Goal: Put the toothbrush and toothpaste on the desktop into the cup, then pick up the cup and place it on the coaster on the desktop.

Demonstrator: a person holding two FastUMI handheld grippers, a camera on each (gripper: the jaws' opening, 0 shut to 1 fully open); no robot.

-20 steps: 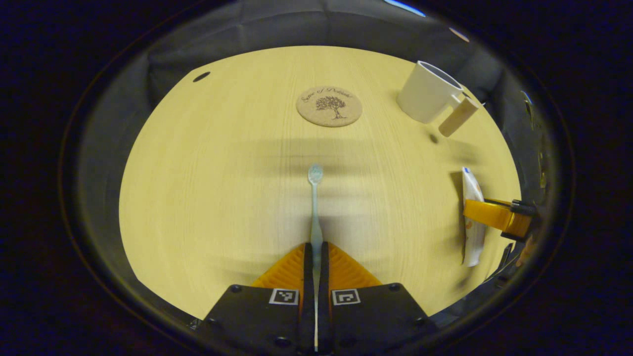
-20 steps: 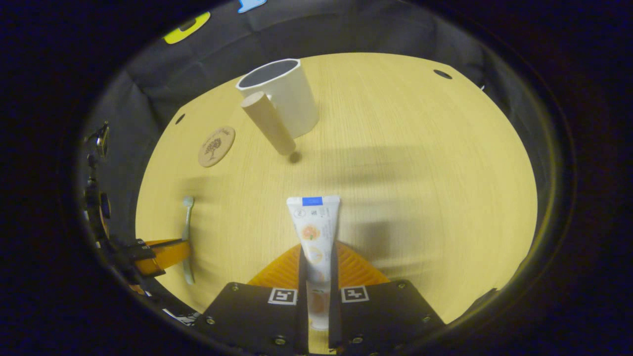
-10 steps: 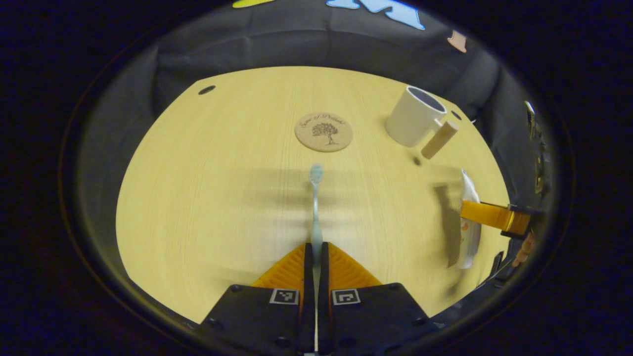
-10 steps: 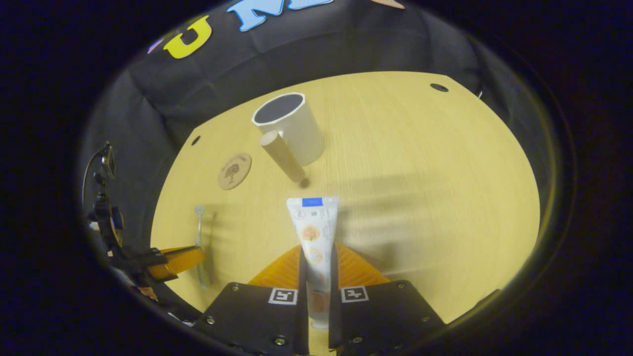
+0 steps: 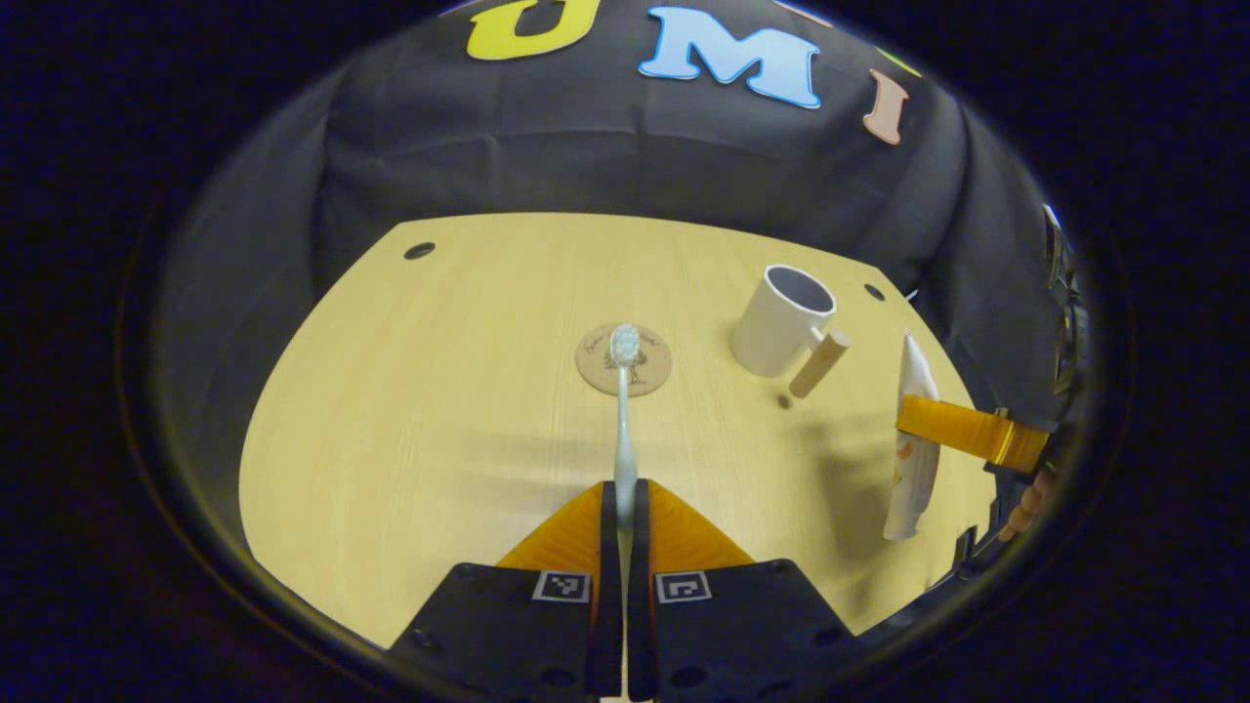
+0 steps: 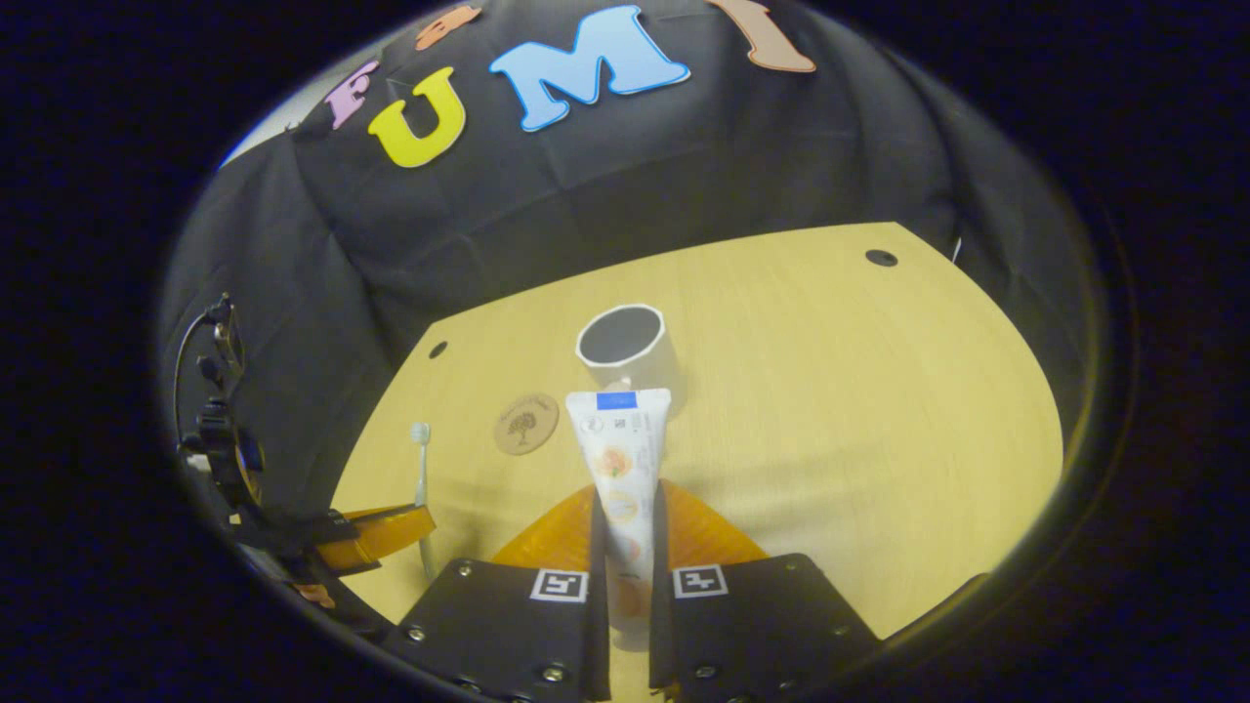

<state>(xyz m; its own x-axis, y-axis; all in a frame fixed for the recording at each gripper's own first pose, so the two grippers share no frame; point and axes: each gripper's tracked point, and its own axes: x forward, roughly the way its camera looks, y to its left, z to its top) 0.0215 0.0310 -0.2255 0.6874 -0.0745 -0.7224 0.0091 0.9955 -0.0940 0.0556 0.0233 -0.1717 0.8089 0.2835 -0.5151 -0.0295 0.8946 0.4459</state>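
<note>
L gripper [image 5: 621,493] clamps toothbrush [image 5: 622,410], head fwd of tips. R gripper [image 6: 625,508] clamps toothpaste tube [image 6: 619,459]. White cup [image 6: 630,353] ahead of R tips; coaster [image 6: 525,424] ahead-left, on desktop [image 6: 879,430].

Hand-held gripper [image 5: 621,498] clamping toothbrush [image 5: 622,410], cup [image 5: 778,321] beyond

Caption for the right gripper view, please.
Right gripper shut on toothpaste tube, raised above the desktop, cup and coaster ahead.
</note>
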